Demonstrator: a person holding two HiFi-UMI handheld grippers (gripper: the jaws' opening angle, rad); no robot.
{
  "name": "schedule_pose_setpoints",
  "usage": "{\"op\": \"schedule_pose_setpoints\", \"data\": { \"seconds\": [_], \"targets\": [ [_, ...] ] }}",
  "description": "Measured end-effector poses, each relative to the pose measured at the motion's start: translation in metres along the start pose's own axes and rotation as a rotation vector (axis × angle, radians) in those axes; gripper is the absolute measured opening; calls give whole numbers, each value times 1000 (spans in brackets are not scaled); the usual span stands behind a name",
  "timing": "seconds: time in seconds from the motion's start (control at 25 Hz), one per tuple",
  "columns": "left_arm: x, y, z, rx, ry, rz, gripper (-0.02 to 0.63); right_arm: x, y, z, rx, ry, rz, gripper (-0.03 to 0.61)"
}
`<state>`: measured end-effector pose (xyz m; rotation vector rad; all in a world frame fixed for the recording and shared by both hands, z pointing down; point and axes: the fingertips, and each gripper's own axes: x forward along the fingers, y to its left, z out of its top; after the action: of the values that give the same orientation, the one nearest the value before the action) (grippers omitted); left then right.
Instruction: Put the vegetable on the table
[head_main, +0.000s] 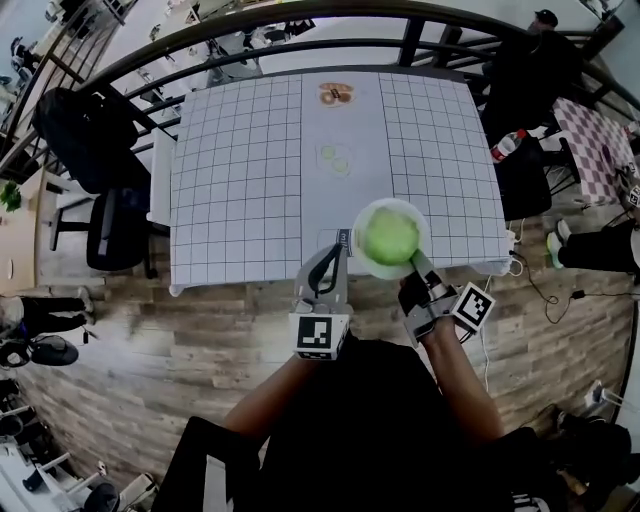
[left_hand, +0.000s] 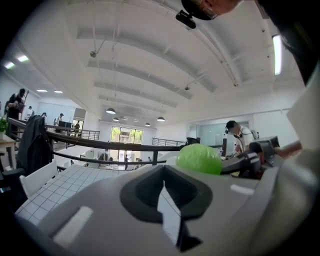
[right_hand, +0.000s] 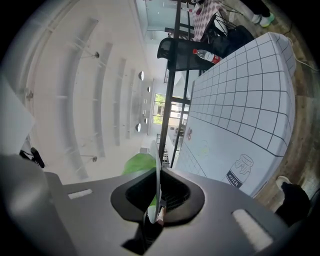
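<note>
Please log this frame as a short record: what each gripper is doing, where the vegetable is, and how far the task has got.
left gripper: jaws together, nothing between them, at the table's near edge
right gripper: shut on the rim of the white plate
vegetable: round, green, sitting on the plate
plate position: held over the near edge of the table, just right of the left gripper
table: covered by a grid cloth
task status: vegetable not yet set on the table
</note>
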<state>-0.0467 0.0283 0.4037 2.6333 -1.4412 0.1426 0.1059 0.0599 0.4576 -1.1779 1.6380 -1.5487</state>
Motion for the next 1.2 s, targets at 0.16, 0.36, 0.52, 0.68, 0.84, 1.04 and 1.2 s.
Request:
{"op": "schedule_pose_setpoints", "data": {
  "seconds": [0.16,0.36,0.52,0.68,0.84,1.04,1.2],
  "targets": [
    [14,27,11,44,-19,-13,8,30,6,1,-8,-15,14,15],
    [34,57,18,49,-26,-39,8,67,13,3,-3,-48,16,15],
    [46,75,14,43,-21,-59,8,87,17,1,57,-70,11,14],
    [62,89,3,36,8,-73,8,110,16,6,27,-71,14,14],
    [72,99,0,-1,6,-67,8,127,4,8,24,-56,3,14],
    [94,115,-7,-17,23,-15,8,152,-15,21,21,-4,17,14],
    [113,133,-14,-22,48,34,8,178,-26,32,13,38,48,14]
  ]
}}
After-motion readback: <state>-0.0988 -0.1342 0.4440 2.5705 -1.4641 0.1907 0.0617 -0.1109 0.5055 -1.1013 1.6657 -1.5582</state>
